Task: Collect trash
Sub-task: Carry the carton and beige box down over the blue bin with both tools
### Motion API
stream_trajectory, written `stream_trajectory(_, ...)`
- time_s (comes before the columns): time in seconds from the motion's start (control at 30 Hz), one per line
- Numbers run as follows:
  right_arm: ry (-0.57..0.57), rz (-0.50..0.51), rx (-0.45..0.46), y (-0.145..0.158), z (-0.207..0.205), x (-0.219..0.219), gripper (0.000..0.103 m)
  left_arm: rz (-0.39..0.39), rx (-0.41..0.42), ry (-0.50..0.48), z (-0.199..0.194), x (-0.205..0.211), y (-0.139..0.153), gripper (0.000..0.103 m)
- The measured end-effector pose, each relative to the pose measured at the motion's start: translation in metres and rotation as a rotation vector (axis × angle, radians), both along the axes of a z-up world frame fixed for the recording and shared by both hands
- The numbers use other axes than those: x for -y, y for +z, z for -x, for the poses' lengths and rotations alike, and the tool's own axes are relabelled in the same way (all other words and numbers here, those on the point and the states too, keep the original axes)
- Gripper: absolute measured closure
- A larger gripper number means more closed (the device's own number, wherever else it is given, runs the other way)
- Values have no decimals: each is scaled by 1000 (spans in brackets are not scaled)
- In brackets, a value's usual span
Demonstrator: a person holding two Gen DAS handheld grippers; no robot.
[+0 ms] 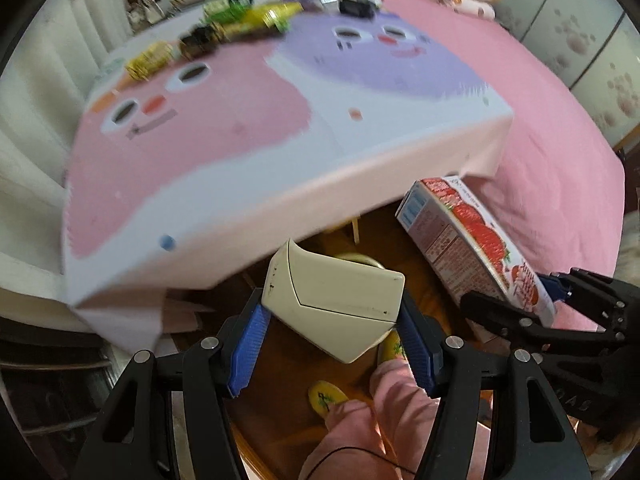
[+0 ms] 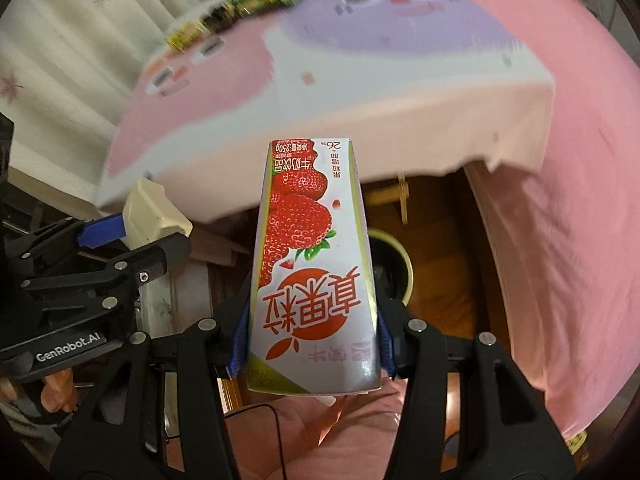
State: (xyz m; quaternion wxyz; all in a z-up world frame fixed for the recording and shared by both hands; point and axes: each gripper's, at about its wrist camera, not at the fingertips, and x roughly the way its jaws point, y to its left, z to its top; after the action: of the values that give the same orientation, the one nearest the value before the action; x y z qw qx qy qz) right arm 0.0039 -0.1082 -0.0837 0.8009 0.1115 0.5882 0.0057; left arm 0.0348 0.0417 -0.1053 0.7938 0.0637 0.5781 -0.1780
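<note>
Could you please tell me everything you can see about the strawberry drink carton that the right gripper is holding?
The strawberry drink carton is a tall, glossy white paper box printed with red strawberries, green leaves and red Chinese characters, marked 250g, with a nutrition panel on one side. The right gripper is shut on its sides near one end, blue pads pressed against it. It hangs in the air in front of the table's edge, touching nothing else, and looks intact, undented.
</note>
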Motion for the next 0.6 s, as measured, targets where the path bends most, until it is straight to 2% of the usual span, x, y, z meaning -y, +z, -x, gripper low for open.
stream_trajectory(0.23, -50, -19, -97, -92, 5, 25, 56, -13, -75, -6, -5, 30, -85, 40)
stream_trajectory(0.5, -71, -17, -199, -227, -9, 53, 56, -4, -146, 47, -29, 54, -215, 40)
stream_trajectory(0.6, -59, -16, -236, -277, -16, 63, 56, -2, -164, 64, -37, 60, -254, 40)
